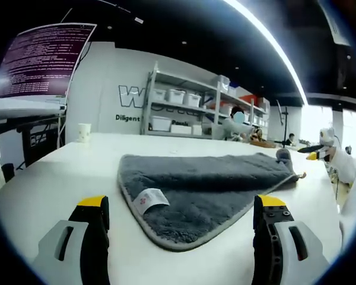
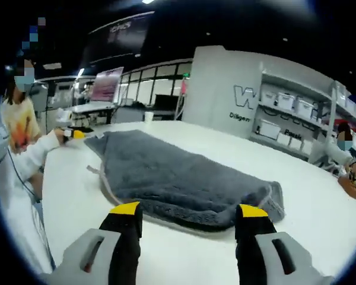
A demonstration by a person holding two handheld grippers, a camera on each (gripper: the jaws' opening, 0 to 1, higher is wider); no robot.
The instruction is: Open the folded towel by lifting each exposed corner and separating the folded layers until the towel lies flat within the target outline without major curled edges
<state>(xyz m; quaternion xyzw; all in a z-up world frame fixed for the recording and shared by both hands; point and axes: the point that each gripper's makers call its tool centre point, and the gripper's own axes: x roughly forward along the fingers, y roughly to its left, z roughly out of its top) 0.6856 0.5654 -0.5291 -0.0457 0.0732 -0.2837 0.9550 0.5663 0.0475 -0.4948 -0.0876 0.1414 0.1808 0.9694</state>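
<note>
- L gripper [image 1: 181,208]: jaws spread wide, nothing between them, low over table [image 1: 59,172] just short of towel's near corner.
- R gripper [image 2: 190,214]: jaws likewise apart, empty, at the towel's near folded edge; tips not touching fabric.
- Grey towel [image 1: 207,184], folded, lies mid-table; white care label [image 1: 149,200] on its near-left part. In right gripper view the towel [image 2: 178,178] runs diagonally, far end toward the other gripper [image 2: 71,134].
- Edges: hem mostly flat; one end bunched, slightly raised [image 1: 283,155].
- Bare table all round the towel; paper cup [image 1: 84,132] at far-left edge, well apart.
- Person in white sleeve [image 2: 32,153] at table side.
- Shelving [image 1: 184,110] w/ bins beyond far edge.
</note>
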